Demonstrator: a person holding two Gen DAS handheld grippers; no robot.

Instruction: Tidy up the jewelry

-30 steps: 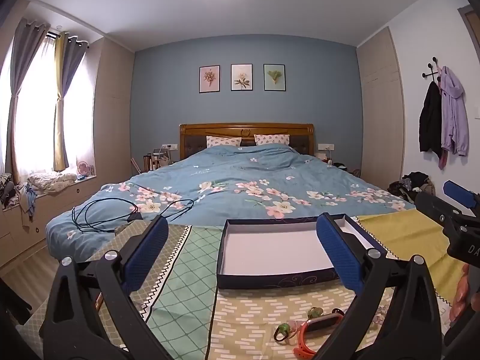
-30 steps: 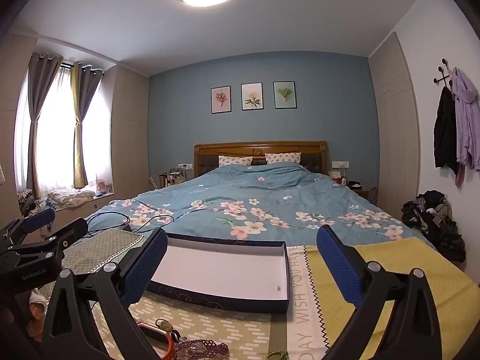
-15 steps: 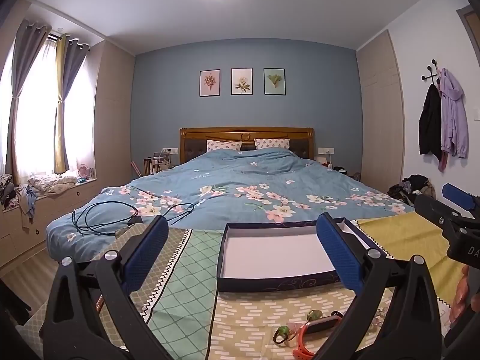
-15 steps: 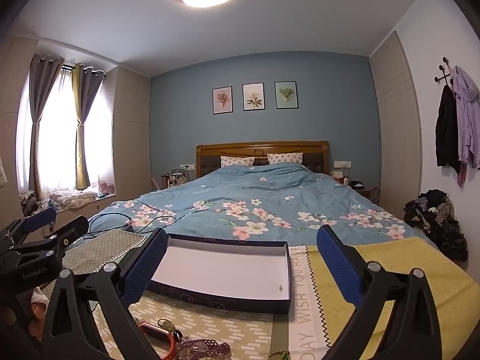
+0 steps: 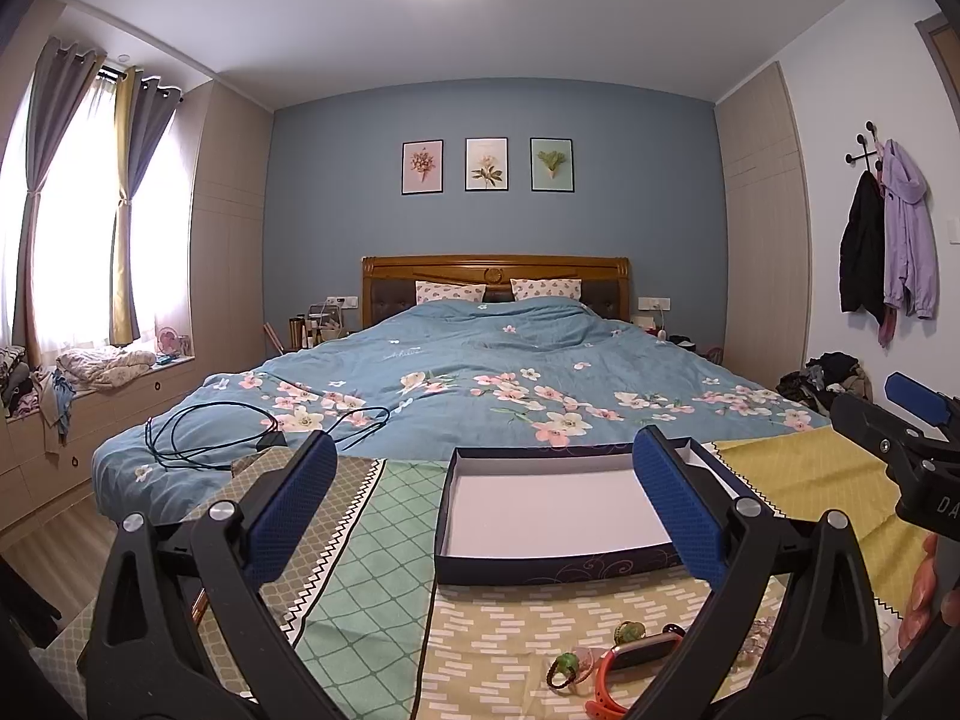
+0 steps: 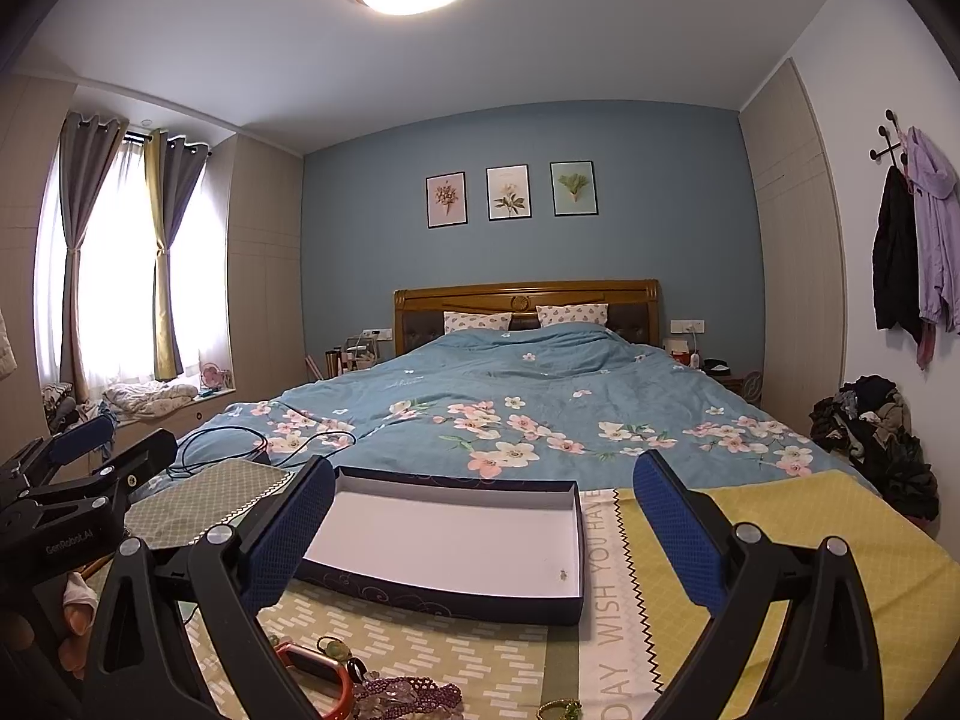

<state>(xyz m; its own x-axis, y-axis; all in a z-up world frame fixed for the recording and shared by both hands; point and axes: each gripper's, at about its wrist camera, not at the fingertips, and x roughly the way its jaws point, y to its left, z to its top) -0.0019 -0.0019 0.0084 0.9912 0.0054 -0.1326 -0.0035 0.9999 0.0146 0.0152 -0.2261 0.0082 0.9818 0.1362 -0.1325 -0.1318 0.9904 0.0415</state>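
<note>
A: What do we see, biggest first?

B: The bed [image 5: 510, 372] in its blue floral cover, then the patchwork cloth [image 5: 372, 546] spread at its foot. On the cloth sits our open box [image 6: 456, 534], white inside, with one tiny speck near its right corner.

A: And our grippers?

B: Our left gripper [image 5: 480, 510] and right gripper [image 6: 480, 516] both hover with jaws wide apart, holding nothing.

A: The jewelry?

B: We find it in front of the box: an orange band [image 5: 624, 666], green beads [image 5: 564, 663], and purple beads [image 6: 408, 693] beside them.
</note>
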